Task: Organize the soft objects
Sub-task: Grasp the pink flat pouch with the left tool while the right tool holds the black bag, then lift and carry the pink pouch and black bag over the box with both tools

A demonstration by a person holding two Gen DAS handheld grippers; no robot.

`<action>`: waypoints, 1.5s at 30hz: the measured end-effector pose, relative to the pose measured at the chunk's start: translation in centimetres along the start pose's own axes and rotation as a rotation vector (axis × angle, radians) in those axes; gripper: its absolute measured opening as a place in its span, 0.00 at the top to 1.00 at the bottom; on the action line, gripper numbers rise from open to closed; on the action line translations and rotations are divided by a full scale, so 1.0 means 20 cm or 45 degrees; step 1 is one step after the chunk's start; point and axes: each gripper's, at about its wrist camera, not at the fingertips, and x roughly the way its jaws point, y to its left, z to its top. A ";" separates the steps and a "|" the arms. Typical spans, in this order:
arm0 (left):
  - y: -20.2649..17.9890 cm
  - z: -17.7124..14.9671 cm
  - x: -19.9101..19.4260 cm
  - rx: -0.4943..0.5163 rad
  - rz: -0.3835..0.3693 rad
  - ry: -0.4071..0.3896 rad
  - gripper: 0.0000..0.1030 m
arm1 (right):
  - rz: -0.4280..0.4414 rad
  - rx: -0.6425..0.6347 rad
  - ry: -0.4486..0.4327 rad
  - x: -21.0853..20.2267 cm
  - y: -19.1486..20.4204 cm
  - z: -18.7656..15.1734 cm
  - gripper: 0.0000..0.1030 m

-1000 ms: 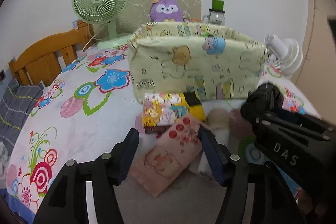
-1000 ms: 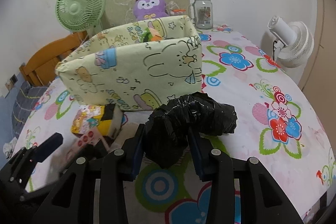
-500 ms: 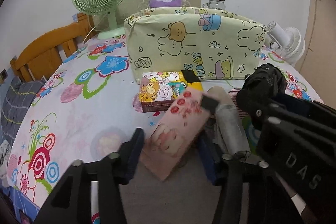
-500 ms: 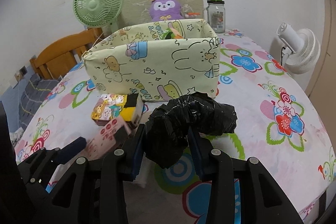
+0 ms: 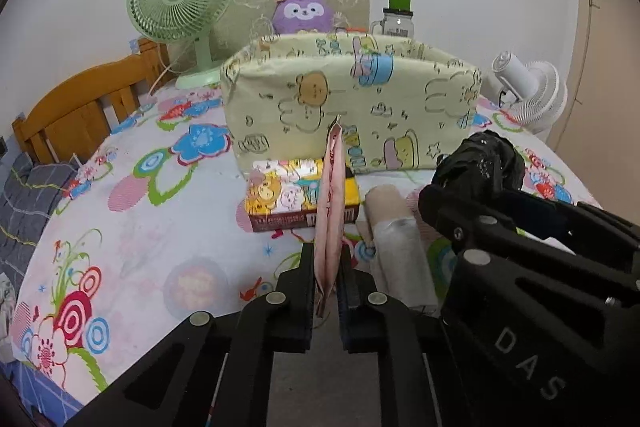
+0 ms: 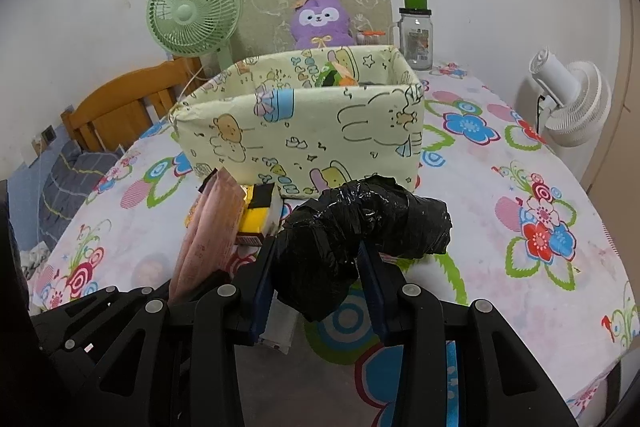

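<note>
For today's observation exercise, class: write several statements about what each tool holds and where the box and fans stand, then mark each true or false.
1. The left tool is shut on the pink packet. True.
2. The right tool is open and holds nothing. False: it is shut on the black wrapped bundle.
3. The fabric box stands open at the top. True.
4. The green fan lies inside that box. False: it stands behind it, near the wall.
5. The cartoon-print pack lies in front of the box. True.
</note>
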 end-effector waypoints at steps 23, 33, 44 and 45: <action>-0.05 0.26 -0.33 -0.022 -0.047 -0.173 0.94 | 0.002 -0.008 -0.177 -0.36 0.01 0.21 0.58; -0.07 0.38 -0.44 -0.016 -0.055 -0.231 0.94 | 0.007 -0.017 -0.235 -0.49 0.02 0.34 0.58; -0.07 0.52 -0.45 -0.001 -0.050 -0.263 0.93 | 0.010 -0.024 -0.266 -0.49 0.01 0.48 0.58; -0.06 0.53 -0.45 0.000 -0.049 -0.264 0.93 | 0.010 -0.024 -0.267 -0.48 0.01 0.50 0.58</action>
